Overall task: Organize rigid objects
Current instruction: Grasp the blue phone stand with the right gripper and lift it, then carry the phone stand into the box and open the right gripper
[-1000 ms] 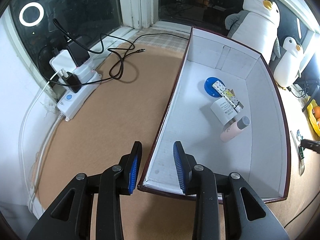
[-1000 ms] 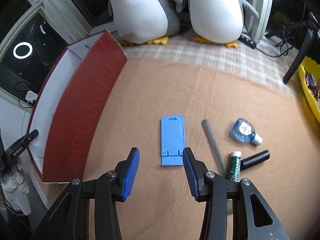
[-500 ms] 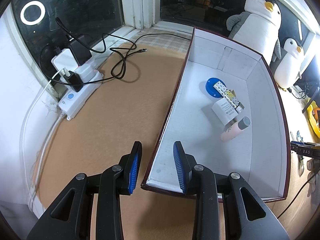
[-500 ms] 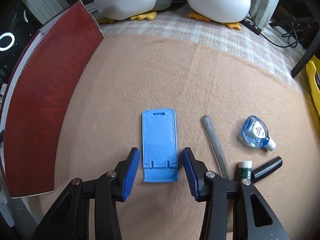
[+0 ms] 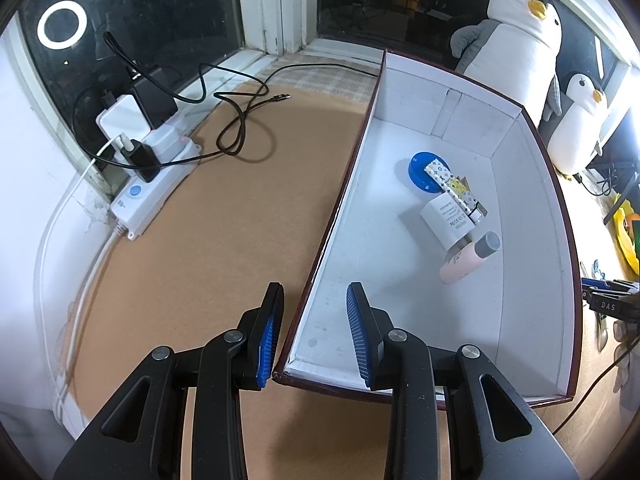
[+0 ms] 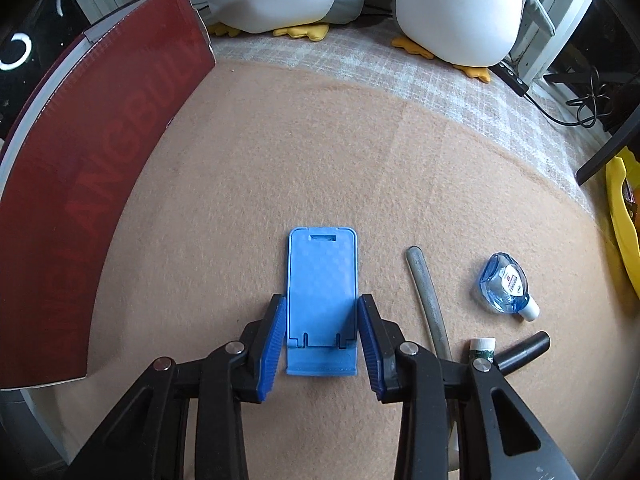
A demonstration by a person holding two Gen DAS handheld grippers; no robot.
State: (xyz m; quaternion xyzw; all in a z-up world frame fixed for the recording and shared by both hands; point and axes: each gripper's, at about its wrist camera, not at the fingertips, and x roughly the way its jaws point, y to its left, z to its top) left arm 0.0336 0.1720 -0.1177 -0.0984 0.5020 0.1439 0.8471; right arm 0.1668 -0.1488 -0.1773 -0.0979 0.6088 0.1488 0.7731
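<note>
Left wrist view: my left claw (image 5: 316,334) sat wide apart, straddling the near left corner of the white-lined box (image 5: 532,200). Inside were a blue disc (image 5: 418,166), a white adapter (image 5: 450,220) with tiny unreadable print, and a pink bottle (image 5: 468,260).

Right wrist view: my right claw (image 6: 322,342) was spread around the blue phone stand (image 6: 322,280), pads beside its edges, grip unclear. The box's red wall (image 6: 80,184) read "ANGBULV", roughly.

Both claws (image 5: 316,332) (image 6: 322,340) agape, level.
</note>
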